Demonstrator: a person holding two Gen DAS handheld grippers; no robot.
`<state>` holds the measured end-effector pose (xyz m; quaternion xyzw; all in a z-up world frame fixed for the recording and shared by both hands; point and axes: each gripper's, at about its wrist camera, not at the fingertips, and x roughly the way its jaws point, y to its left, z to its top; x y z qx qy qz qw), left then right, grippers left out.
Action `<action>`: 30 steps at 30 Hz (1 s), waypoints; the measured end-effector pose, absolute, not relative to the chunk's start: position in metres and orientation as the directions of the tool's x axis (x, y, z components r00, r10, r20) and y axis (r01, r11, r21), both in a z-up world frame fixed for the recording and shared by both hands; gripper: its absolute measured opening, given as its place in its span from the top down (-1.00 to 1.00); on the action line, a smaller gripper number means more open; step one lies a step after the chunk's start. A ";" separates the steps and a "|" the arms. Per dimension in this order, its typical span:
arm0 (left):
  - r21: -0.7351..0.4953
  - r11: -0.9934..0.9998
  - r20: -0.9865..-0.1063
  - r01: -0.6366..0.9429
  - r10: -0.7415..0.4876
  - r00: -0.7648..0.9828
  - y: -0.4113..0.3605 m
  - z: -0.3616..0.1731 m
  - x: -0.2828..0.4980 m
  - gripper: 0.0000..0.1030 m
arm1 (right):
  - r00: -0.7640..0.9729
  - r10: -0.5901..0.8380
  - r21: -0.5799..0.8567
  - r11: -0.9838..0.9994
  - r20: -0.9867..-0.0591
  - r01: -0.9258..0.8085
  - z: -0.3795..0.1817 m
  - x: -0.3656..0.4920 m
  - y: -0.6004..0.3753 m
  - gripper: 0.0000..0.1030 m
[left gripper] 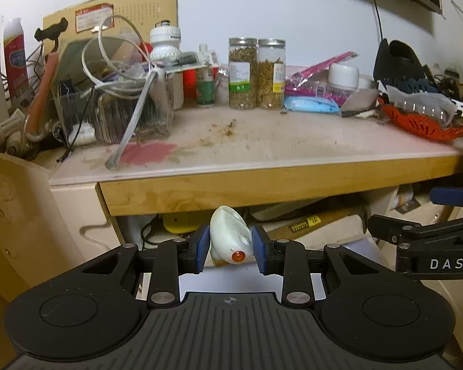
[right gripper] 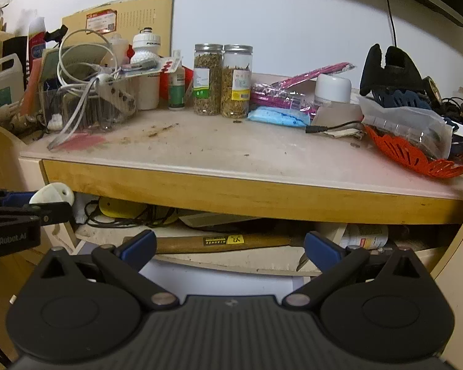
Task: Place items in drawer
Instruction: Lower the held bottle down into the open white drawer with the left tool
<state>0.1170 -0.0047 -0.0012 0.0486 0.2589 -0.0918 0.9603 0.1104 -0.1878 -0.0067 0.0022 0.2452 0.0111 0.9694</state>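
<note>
- Gripping item: left tool point(left gripper: 230, 248), blue pads closed on a small white device point(left gripper: 230, 236) with a round orange button facing the camera; held in front of and below the front edge of the surface point(left gripper: 262, 148).
- Same white device seen from the right wrist view at far left, its rounded end poking past the left tool's fingers.
- Right tool point(right gripper: 230, 246): jaws spread wide, nothing between the pads; pointed at the open space under the surface.
- Open drawer point(right gripper: 231, 262), below the surface's wooden front edge: holds a wooden-handled hammer point(right gripper: 225, 242) with a yellow label, a yellow object point(right gripper: 120, 208) and black cords further back, a labelled container point(right gripper: 367, 236) at right.
- On the surface, centre rear: two clear jars point(left gripper: 256, 72) with metal lids, side by side, filled with dried plant matter.
- Left rear: clear plastic bin point(left gripper: 114, 114) with white cables looped over it, a white bottle point(left gripper: 165, 43) behind.
- Right: blue packet point(left gripper: 311, 104), pink packaging point(left gripper: 318, 71), white jar point(left gripper: 344, 77), orange basket point(left gripper: 423, 123) at the edge.
- Crumbs scattered mid-surface.
</note>
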 end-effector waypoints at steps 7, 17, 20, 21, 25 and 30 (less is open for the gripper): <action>0.006 0.980 -0.596 0.198 -0.156 0.788 -0.001 -0.022 0.126 0.44 | 0.839 0.035 0.017 0.999 -0.543 -0.030 -0.023 0.118 -0.188 -0.99; 0.001 0.984 -0.713 0.179 -0.125 0.690 0.004 -0.060 0.136 0.44 | 0.729 0.094 0.047 0.995 -0.678 -0.084 -0.059 0.129 -0.184 -0.99; -0.002 0.985 -0.738 0.175 -0.120 0.664 0.006 -0.068 0.138 0.44 | 0.697 0.107 0.047 0.993 -0.709 -0.105 -0.071 0.131 -0.179 -0.99; -0.002 0.985 -0.745 0.175 -0.119 0.657 0.006 -0.071 0.139 0.44 | 0.685 0.111 0.050 0.993 -0.720 -0.108 -0.075 0.132 -0.178 -0.99; -0.005 0.984 -0.773 0.177 -0.116 0.624 0.008 -0.082 0.142 0.44 | 0.634 0.123 0.073 0.992 -0.764 -0.104 -0.087 0.138 -0.176 -0.99; -0.015 0.984 -0.794 0.176 -0.118 0.596 0.007 -0.093 0.146 0.44 | 0.595 0.122 0.091 0.992 -0.794 -0.082 -0.097 0.141 -0.180 -0.99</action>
